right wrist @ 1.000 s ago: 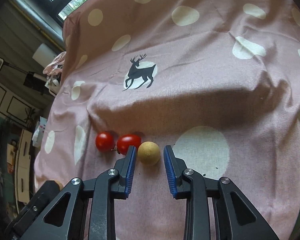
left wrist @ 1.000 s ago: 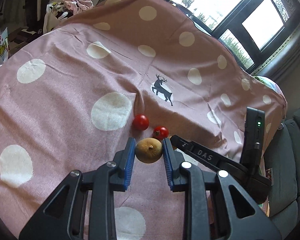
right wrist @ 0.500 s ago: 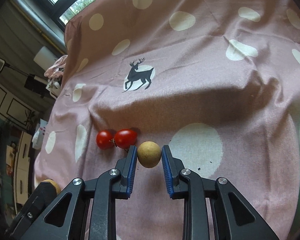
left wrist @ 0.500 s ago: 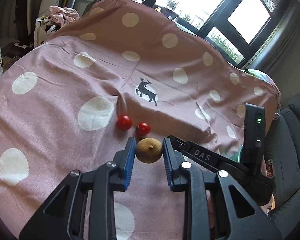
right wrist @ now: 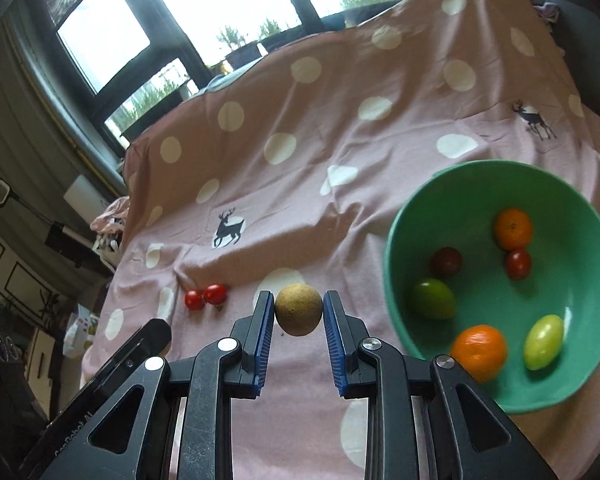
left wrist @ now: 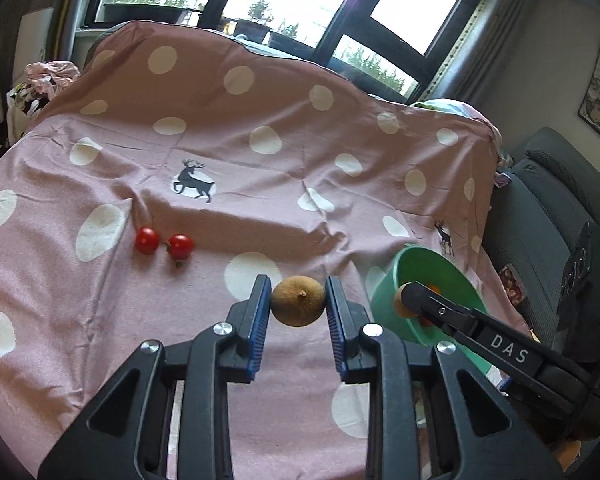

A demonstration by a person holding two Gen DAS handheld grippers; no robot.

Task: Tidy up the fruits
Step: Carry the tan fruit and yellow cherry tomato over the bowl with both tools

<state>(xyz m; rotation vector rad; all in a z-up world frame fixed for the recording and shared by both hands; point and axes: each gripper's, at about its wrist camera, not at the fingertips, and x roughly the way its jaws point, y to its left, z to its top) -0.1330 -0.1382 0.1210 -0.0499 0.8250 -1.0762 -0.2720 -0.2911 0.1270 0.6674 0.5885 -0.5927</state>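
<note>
Left wrist view, left to right: two red cherry tomatoes [left wrist: 164,242] lie side by side on the pink polka-dot cloth [left wrist: 260,120] at centre left. At lower centre, the left gripper [left wrist: 298,306] is clamped on a round tan-brown fruit [left wrist: 298,306]; both blue pads [left wrist: 260,312] press its sides, with the jaws spread only to the fruit's width and the fruit held clear of the cloth. At right, the right gripper [left wrist: 404,300] reaches across the rim of the green bowl [left wrist: 384,300], a tan fruit visible at its tip. Right wrist view, left to right: the same two tomatoes [right wrist: 206,296] rest at centre left; the right gripper [right wrist: 298,314] at lower centre grips a second tan round fruit [right wrist: 298,314] between its pads, jaws narrowly parted to the fruit's width. The green bowl [right wrist: 500,396] occupies the right of the frame and stands on the cloth. Bowl contents (seven pieces visible): two orange mandarins [right wrist: 514,228], one at upper right and one at the lower rim, two green oval tomatoes [right wrist: 434,298], one dark red tomato [right wrist: 446,262] and one small red tomato [right wrist: 518,264].
</note>
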